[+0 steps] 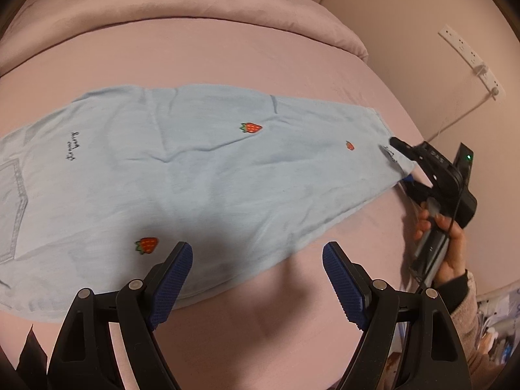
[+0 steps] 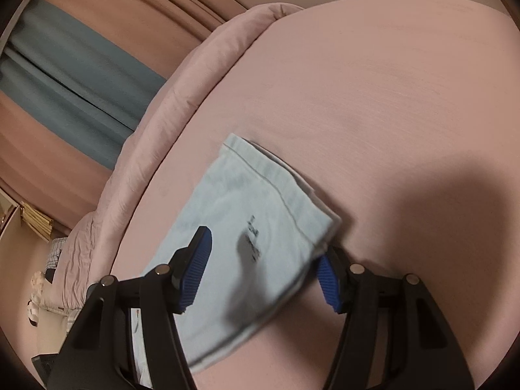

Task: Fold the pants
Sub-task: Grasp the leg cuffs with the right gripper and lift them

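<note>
Jaws spread both sides; pants [image 1: 182, 169] lie lengthwise left-right, hem rightward.

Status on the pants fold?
Done: pants lie flat on the bed, apparently legs stacked. In hand: right gripper open around the hem, one finger above the fabric, one below; left gripper open at the near edge. Left: folding hem toward waist.

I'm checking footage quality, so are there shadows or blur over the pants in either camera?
Left wrist view: a dark shadow falls on the light blue strawberry-print pants near the open left gripper; fisheye bends the pink bed sheet. Right wrist view: the hem is motion-blurred between the right gripper fingers.
</note>
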`<state>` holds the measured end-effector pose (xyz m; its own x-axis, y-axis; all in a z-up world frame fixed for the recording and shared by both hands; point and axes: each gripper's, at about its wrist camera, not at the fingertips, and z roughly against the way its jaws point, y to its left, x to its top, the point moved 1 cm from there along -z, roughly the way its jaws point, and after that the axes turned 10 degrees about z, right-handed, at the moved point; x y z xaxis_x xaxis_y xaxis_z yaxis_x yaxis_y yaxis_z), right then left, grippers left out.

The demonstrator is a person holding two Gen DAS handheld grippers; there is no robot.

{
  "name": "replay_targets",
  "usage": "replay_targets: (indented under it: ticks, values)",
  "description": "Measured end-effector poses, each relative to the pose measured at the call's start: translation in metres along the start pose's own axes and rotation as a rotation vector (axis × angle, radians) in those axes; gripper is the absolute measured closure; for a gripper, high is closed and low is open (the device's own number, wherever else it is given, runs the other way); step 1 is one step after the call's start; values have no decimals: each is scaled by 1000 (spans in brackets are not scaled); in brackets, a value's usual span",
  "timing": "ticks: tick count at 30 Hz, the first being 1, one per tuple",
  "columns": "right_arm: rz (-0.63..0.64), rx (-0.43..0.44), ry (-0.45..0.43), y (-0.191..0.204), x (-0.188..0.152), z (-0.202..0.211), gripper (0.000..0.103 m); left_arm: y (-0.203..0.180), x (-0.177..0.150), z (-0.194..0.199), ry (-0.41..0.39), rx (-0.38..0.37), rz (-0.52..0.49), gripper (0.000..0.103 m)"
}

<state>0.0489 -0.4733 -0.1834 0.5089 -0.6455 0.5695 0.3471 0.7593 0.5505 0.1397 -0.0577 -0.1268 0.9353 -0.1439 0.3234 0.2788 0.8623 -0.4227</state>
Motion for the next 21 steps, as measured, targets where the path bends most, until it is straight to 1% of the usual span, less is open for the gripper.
replay_targets:
  ticks: [1,2,3,4,5,6,9,13,15,18,21]
  values:
    - [-1,13,-3,0,0,-2,56,-1,0,0,3,-2,-3,21]
    - [-8,27,0,1,2,-7,69,-2,0,0,5,-3,-5,21]
    - [-23,42,11,-1,-2,-9,75,-3,1,0,7,-6,-5,21]
    - [-42,50,7,-5,-4,-9,79,-4,1,-1,10,-10,-3,21]
    - [-51,55,-2,-8,-4,-8,87,-4,2,-1,14,-16,1,21]
    - [-62,65,-10,-12,-5,-7,92,-4,3,-2,18,-24,9,21]
    - [-78,97,-27,-17,-7,-1,95,-1,8,-3,28,-60,49,21]
    - [-32,94,-69,-2,-5,11,96,-1,13,-3,28,-110,99,21]
    - [24,96,-91,18,-2,15,96,3,14,0,22,-126,120,21]
    - [159,82,-108,53,-4,22,96,13,15,4,11,-141,159,21]
    - [272,80,-122,85,-9,24,96,27,15,7,13,-185,223,21]
